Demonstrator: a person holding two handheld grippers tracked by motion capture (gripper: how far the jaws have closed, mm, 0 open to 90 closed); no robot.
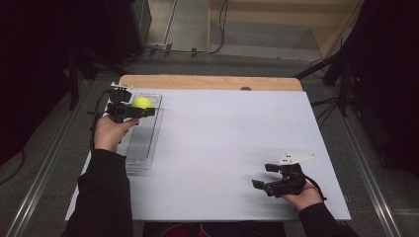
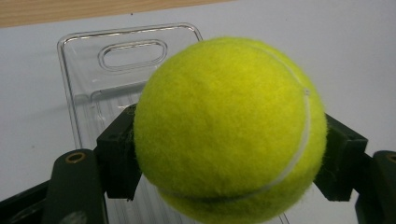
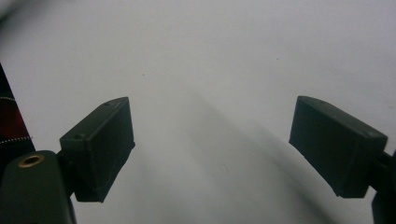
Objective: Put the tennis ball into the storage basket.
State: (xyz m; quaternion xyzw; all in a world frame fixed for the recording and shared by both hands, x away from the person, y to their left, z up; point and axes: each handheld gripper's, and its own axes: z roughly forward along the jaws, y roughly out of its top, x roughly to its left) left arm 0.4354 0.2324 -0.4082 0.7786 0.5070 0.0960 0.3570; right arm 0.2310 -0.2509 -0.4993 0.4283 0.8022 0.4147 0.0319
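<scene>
over the far end of the clear plastic tray (image 1: 141,143), at the left side of the white table (image 1: 232,148), your left gripper (image 1: 132,111) holds the tennis ball (image 2: 229,128), its two black pads pressed into the felt on opposite sides, as the left gripper view shows plainly. the ball seems to sit above the ribbed floor of the tray rather than on it, near the end with the slotted handle (image 2: 133,54), though how high it hangs you cannot read from these pictures. if the step is to set the ball into the tray, it looks best to come down straight and gently, keep the pinch firm until the felt meets the plastic, and only then let the pads part; a ball let go from above will likely bounce or roll along the ribs, and the light tray may slide on the smooth table. aim for the middle of the floor, away from the rim. a ball has no long axis and no facing worth minding, so you need not turn it; its white seam (image 2: 306,126) curves down the right side and under. the tray's long axis runs from you toward the far wooden edge (image 1: 210,82), handle end away. your right gripper (image 1: 263,177) rests low near the front right of the table, jaws spread wide with nothing between them.
</scene>
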